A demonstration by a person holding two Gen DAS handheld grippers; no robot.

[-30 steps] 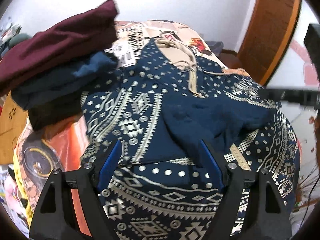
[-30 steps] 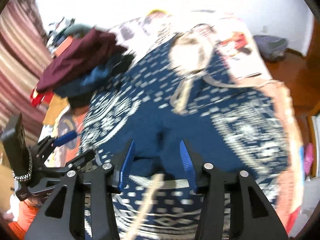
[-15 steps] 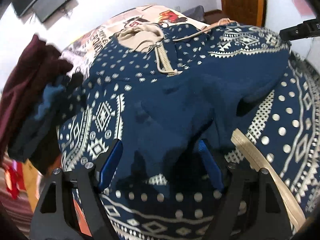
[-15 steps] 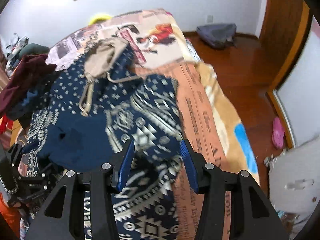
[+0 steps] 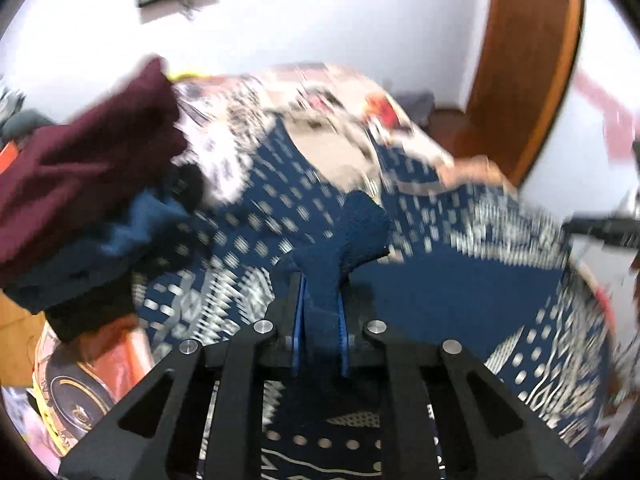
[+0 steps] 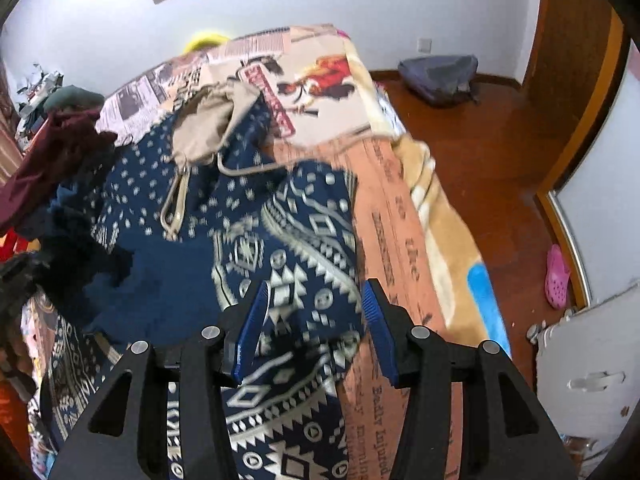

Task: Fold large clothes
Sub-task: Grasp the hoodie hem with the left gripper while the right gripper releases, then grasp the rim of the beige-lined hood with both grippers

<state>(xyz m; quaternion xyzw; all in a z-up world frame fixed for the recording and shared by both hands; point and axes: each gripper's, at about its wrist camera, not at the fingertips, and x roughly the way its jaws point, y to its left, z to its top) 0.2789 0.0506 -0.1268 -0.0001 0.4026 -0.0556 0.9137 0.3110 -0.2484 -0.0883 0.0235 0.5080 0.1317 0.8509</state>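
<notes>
A large navy hoodie (image 6: pixel 248 240) with white geometric print and a beige hood (image 6: pixel 208 124) lies spread on the bed. In the left wrist view my left gripper (image 5: pixel 320 304) is shut on a plain navy fold of the hoodie (image 5: pixel 352 232) and holds it bunched up above the rest. In the right wrist view my right gripper (image 6: pixel 316 320) is open and empty, hovering over the hoodie's patterned right edge near the bed's side.
A pile of maroon and dark blue clothes (image 5: pixel 80 184) sits to the left on the bed (image 6: pixel 400 240). A wooden door (image 5: pixel 528 60) and wooden floor (image 6: pixel 500 148) are to the right, with a grey bag (image 6: pixel 440 76) and pink shoe (image 6: pixel 558 276) on it.
My left gripper has shut on the navy fold and lifted it. My right gripper has swung to the hoodie's right edge and stayed open.
</notes>
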